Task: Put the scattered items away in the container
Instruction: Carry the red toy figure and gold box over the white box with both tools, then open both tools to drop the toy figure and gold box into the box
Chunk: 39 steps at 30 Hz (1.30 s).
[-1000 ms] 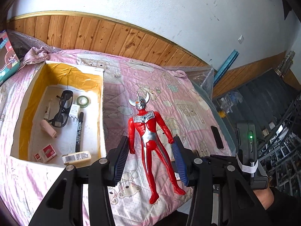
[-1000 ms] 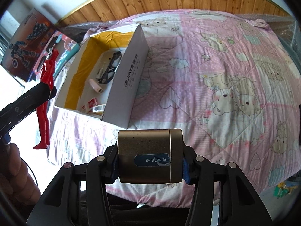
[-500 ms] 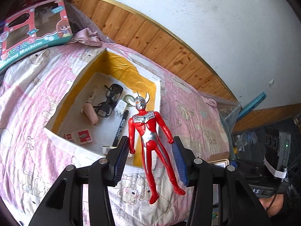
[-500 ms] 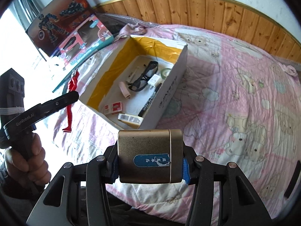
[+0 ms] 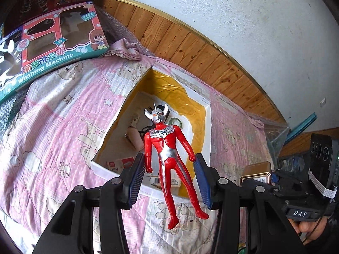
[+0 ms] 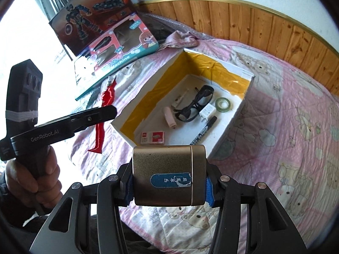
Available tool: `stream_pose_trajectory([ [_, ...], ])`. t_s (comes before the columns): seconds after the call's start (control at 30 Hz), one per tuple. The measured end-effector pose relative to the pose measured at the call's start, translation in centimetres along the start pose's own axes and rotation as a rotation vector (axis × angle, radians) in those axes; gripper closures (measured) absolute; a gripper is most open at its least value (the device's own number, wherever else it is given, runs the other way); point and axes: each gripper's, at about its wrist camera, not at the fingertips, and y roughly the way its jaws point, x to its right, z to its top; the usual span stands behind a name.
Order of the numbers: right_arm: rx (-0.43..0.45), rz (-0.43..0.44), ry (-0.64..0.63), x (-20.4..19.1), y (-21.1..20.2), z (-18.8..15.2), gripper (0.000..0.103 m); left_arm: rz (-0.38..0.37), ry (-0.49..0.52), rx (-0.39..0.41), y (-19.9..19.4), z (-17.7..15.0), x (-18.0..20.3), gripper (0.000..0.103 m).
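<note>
Tongs first: the left tongs [image 5: 170, 181] stand about half open, their blue pads closed against the arms of a red and silver toy figure [image 5: 169, 160], which hangs between them above the near edge of the box. The figure's long axis runs along the fingers, horned head pointing away toward the wall, feet toward the handle. The right tongs [image 6: 168, 187] are clamped tight on a bronze metal tin [image 6: 169, 174] with a blue label, lying on its side with its lid end to the right, held over the pink quilted bed [image 6: 286, 148] short of the box. A hand [image 6: 31, 182] grips the left handle.

Beyond both, a white cardboard box [image 6: 231, 124] lined with yellow tape sits on the bed, open at the top. In it lie black glasses [image 6: 195, 103], a white charger plug [image 6: 207, 112], a roll of green tape [image 6: 222, 103], a black marker [image 6: 204, 130], a pinkish cylinder [image 6: 169, 117], a small red and white packet [image 6: 153, 137] and a small white item [image 6: 180, 99] that I cannot identify.

Farther off, two toy boxes [image 6: 120, 57] rest near the wood panelling.
</note>
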Motion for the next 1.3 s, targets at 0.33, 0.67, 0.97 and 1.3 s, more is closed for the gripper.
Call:
stream_pose_trajectory([
  [0.33, -0.013, 0.024, 0.018, 0.2, 2.8, 2.4, 0.050, 0.007, 0.127, -0.071, 4.3, 5.8, 1.7, 0.055],
  [0.67, -0.047, 0.038, 0.047, 0.8, 5.9, 4.4, 0.050, 0.042, 0.226, -0.159, 9.9, 10.7, 2.5, 0.055],
  [0.97, -0.104, 0.054, 0.045, 1.3, 9.3, 5.3, 0.050, 0.142, 0.354, -0.251, 15.2, 12.3, 2.7, 0.055],
  [1.3, -0.137, 0.082, 0.081, 3.5, 13.9, 6.0, 0.043, 0.228, 0.334, -0.303, 21.0, 14.5, 0.4, 0.045],
])
